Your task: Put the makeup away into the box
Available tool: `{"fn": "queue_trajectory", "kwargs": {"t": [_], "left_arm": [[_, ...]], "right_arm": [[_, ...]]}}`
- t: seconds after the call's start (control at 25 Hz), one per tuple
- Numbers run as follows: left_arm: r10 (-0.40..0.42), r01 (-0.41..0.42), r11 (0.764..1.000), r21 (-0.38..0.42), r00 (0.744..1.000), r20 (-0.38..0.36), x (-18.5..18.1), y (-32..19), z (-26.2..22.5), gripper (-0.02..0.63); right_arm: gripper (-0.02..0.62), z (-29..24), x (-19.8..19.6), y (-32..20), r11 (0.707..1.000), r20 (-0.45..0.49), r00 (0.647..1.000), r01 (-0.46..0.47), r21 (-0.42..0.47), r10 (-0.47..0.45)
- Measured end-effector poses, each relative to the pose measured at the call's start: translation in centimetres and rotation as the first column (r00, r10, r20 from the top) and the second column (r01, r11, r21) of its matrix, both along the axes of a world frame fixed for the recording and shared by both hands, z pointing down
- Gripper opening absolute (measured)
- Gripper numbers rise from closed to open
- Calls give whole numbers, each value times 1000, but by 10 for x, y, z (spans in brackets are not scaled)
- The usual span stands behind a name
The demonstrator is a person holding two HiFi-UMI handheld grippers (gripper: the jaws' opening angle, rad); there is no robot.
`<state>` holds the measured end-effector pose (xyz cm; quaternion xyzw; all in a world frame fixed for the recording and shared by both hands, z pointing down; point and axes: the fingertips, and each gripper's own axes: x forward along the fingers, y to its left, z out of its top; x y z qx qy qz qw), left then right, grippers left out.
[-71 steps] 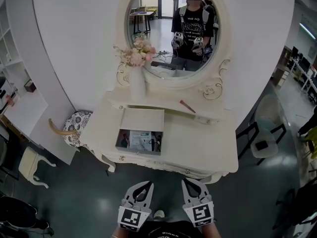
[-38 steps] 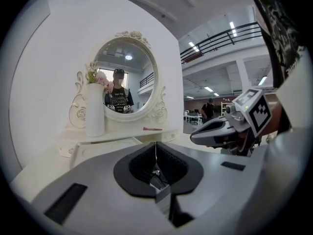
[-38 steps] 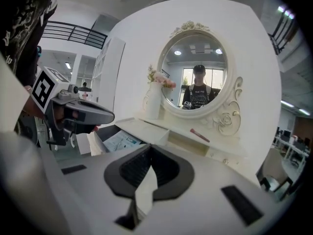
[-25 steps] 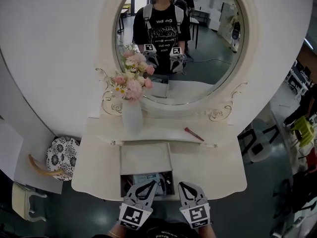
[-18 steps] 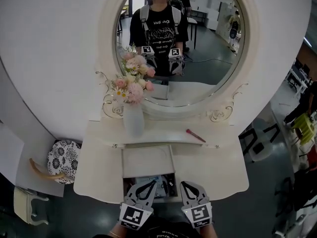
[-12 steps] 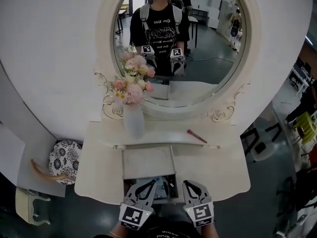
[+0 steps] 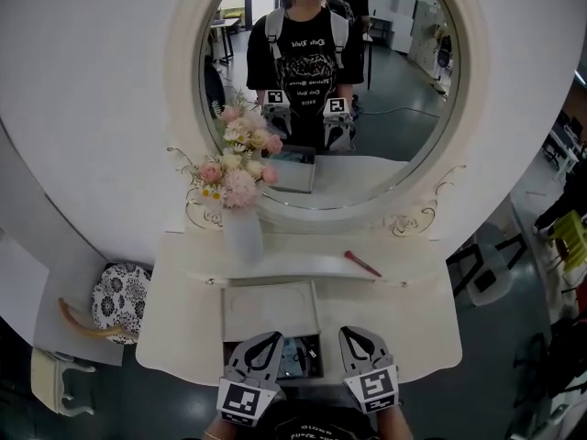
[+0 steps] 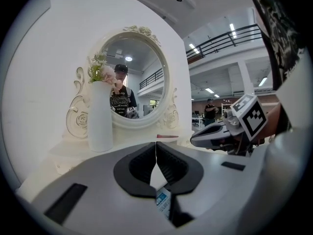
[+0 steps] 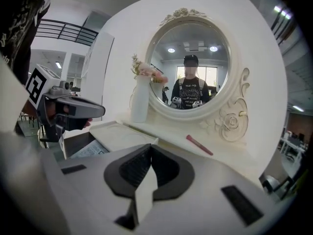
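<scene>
A white flower vase (image 7: 243,236) stands at the counter's (image 7: 183,324) left, under the oval mirror (image 7: 367,108). The left gripper (image 7: 271,338) hovers at the counter's front edge, its fingers (image 8: 149,156) pressed together on nothing. Beside it the box (image 9: 76,142) is sunk in the counter, its lid (image 7: 269,310) flipped back. The right gripper (image 7: 347,332) is likewise closed and empty. The red makeup stick (image 7: 363,264) lies on the raised shelf further right, well apart from the box.

A: Cream-white surface (image 7: 394,310), and a slim red makeup stick (image 7: 363,264) on it!
B: White vase (image 7: 243,236), pink-and-white flowers (image 7: 234,168). Stool cushion (image 7: 115,296): black-and-white floral. Left gripper (image 7: 273,337) and right gripper (image 7: 348,333): grey, with black-and-white square markers.
</scene>
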<state>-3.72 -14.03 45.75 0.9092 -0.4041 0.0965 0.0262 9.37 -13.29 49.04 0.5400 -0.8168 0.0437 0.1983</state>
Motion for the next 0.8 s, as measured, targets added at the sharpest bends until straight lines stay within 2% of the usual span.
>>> {"fn": "queue_trajectory", "kwargs": {"t": [0.48,0.8], "left_arm": [[-99,99,995,-34,995,-14,11,-18,7,17],[-155,155,986,-58,988,12,17,-26,16,17]], "right_arm": [[11,0,48,-43,1000,-29,999,-19,-22,19],[12,-1,78,-82,999,-29,999,-15,-46,13]]}}
